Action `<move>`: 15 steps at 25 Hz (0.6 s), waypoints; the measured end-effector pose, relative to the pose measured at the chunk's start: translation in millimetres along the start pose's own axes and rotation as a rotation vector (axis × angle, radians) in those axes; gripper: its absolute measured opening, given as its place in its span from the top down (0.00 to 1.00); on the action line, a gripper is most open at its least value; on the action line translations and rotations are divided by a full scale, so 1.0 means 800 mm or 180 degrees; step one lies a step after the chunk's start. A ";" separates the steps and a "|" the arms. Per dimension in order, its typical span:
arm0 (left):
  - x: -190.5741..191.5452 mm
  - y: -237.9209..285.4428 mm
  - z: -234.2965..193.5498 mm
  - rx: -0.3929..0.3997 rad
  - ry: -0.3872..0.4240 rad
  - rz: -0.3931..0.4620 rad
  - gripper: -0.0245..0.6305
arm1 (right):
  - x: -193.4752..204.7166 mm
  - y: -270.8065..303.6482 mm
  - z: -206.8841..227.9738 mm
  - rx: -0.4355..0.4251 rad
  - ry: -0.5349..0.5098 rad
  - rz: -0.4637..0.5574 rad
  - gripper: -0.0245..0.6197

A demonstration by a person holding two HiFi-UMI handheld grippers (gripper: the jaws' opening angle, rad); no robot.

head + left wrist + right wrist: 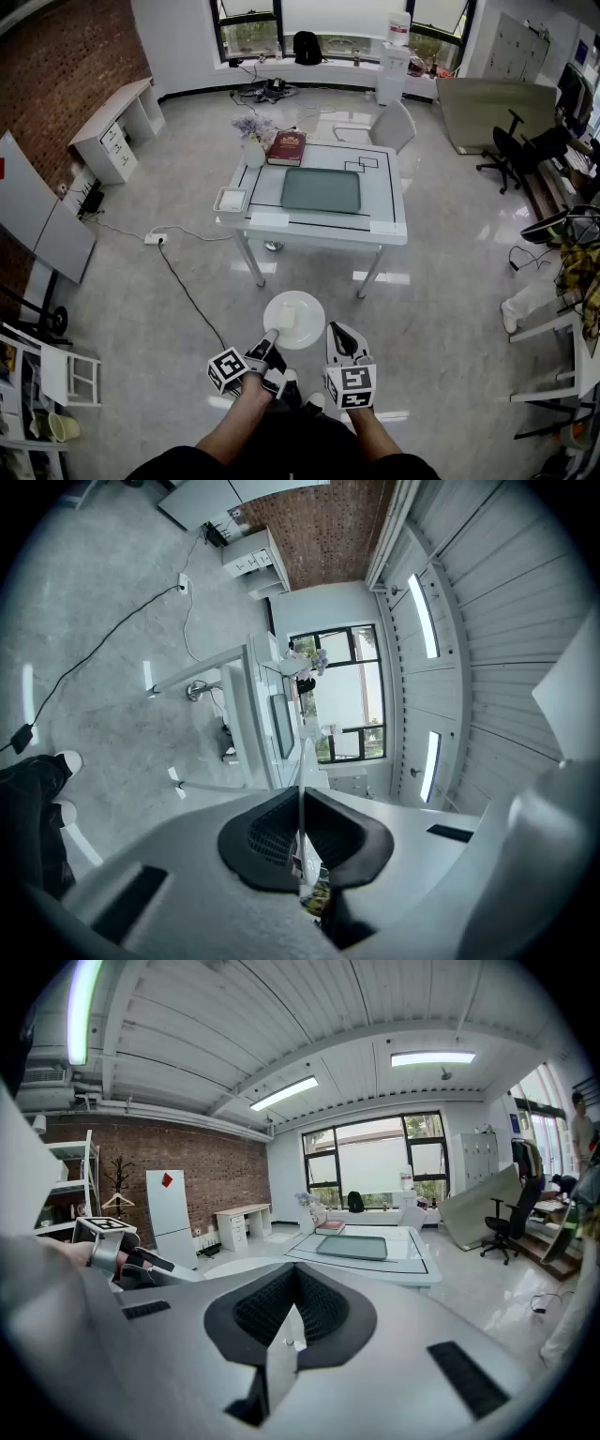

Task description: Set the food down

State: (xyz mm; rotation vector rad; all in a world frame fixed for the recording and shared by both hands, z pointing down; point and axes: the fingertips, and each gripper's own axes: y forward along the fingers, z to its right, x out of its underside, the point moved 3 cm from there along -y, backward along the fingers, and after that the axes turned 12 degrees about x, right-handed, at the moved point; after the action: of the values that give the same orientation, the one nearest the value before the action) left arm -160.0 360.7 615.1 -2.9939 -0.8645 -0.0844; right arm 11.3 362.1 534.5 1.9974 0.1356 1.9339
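Observation:
A round white plate [307, 336] with a pale square piece of food [286, 318] hangs over the floor in front of me. My left gripper [270, 339] is shut on the plate's near left rim. In the left gripper view the plate [301, 761] shows edge-on as a thin white line between the closed jaws of the left gripper [300, 855]. My right gripper [339, 339] sits just right of the plate, shut and holding nothing. The right gripper view shows that gripper [292, 1321] closed, with the plate [239, 1267] to its left.
Ahead stands a white table [384, 230] carrying a green mat [322, 189], a red book [287, 148], a flower vase [253, 150] and a small white tray [230, 200]. A cable [187, 291] runs across the floor on the left. Office chairs [511, 145] and shelving stand at the right.

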 end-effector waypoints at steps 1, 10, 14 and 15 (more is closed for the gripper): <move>0.003 -0.003 0.000 0.0002 0.0004 0.0000 0.94 | 0.001 -0.004 0.000 -0.0003 0.0008 0.0008 0.95; 0.027 -0.020 0.002 0.0033 0.0025 0.0037 0.94 | 0.006 -0.041 0.005 -0.0065 0.0084 0.0189 0.95; 0.033 -0.025 0.004 0.0036 0.0018 0.0071 0.94 | 0.015 -0.055 0.011 -0.0054 0.0106 0.0181 0.95; 0.034 -0.026 0.004 0.0030 0.0024 0.0076 0.94 | 0.017 -0.057 0.012 -0.0051 0.0118 0.0179 0.95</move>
State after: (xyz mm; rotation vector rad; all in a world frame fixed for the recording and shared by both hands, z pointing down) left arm -148.3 392.9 614.0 -2.9926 -0.8259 -0.0907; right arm 29.6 407.3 532.8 1.9760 0.0740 2.0007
